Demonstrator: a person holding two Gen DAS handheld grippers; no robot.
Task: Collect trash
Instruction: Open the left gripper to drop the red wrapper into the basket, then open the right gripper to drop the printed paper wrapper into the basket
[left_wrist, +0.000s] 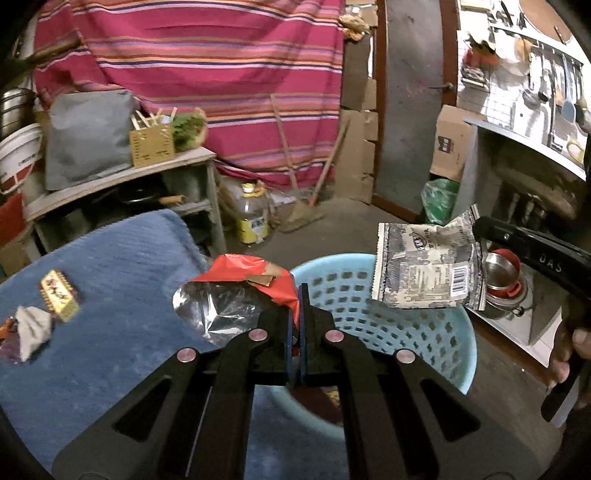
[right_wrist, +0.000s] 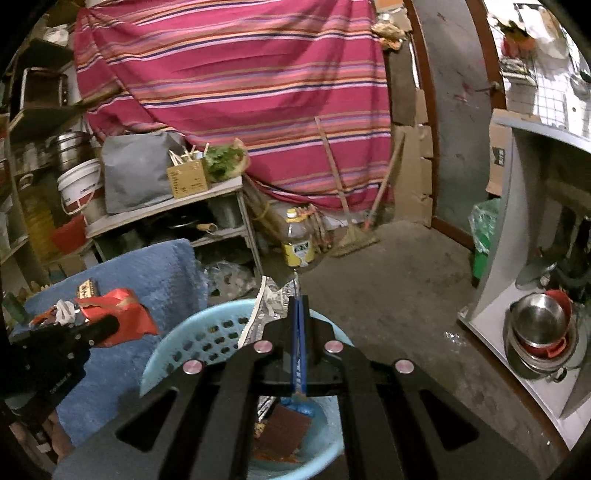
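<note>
My left gripper (left_wrist: 298, 295) is shut on a red foil wrapper (left_wrist: 240, 291) with a silver inside, held at the near rim of a light blue perforated basket (left_wrist: 436, 332). My right gripper (right_wrist: 298, 301) is shut on a grey printed snack packet (right_wrist: 275, 301), seen flat in the left wrist view (left_wrist: 424, 269), held over the basket (right_wrist: 207, 332). The basket holds a brown wrapper (right_wrist: 286, 430) and other scraps. A gold wrapper (left_wrist: 59, 295) and a crumpled white tissue (left_wrist: 33, 330) lie on the blue towel (left_wrist: 122, 314). The left gripper and its red wrapper (right_wrist: 125, 319) also show in the right wrist view.
A shelf unit (left_wrist: 122, 177) with a grey bag and a wooden box stands behind the towel. A yellow-labelled bottle (left_wrist: 253, 214) and a broom (left_wrist: 299, 210) are on the floor. Steel bowls (right_wrist: 539, 332) sit on a low shelf at right. A green bag (left_wrist: 439, 199) is by the door.
</note>
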